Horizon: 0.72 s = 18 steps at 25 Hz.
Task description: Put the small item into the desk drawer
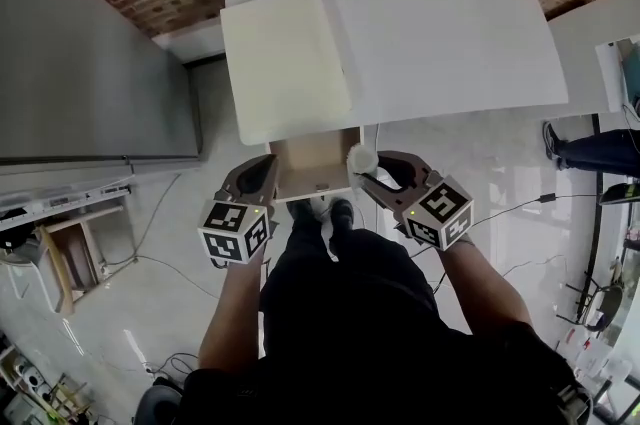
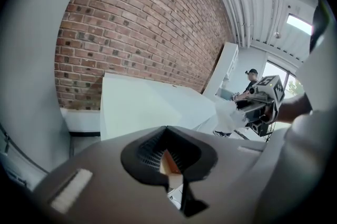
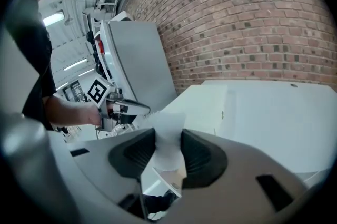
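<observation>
Fingers (image 3: pixel 134 152) of my right gripper (image 3: pixel 167 159) clamp the item (image 1: pixel 361 157) over the centre-frame drawer (image 1: pixel 305 168) for dropping; left gripper (image 2: pixel 167 158) pinches its edge, likely steadying it.

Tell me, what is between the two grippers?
The drawer, pulled open, sits between the left gripper and the right gripper, whose fingers pinch the small white item at the drawer's right edge. The head view shows it.
</observation>
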Motion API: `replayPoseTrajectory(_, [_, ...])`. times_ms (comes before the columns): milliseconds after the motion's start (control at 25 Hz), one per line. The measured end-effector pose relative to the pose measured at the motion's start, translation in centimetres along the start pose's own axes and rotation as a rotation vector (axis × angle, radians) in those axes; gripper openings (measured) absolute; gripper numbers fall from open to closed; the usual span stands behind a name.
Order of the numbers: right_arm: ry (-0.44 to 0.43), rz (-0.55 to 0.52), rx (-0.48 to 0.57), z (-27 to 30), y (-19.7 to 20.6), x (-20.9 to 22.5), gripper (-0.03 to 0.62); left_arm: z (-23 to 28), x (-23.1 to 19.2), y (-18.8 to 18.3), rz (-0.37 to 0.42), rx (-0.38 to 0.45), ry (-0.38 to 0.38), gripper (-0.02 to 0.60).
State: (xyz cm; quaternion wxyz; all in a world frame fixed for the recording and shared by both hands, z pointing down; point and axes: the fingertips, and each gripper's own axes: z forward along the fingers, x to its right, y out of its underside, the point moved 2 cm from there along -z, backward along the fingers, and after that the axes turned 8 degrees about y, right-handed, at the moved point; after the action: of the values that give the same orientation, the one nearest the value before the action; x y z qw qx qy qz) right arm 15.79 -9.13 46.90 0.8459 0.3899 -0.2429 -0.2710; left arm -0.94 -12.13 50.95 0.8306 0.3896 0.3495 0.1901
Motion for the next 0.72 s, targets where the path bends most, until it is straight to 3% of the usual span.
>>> replayPoseTrajectory(200, [-0.064, -0.113, -0.091, 2.7, 3.6, -0.3, 0.144, 1.0, -1.3, 0.9, -0.036, 0.018, -0.069, 0.012])
replayPoseTrajectory(440, [-0.150, -0.150, -0.169, 6.6, 8.1, 0.0, 0.145, 2.2, -1.8, 4.1, -0.030, -0.027, -0.113, 0.012])
replayPoseTrajectory(720, [-0.205, -0.195, -0.248, 10.7, 11.8, 0.2, 0.144, 2.4, -3.2, 8.9, -0.144, -0.015, -0.175, 0.011])
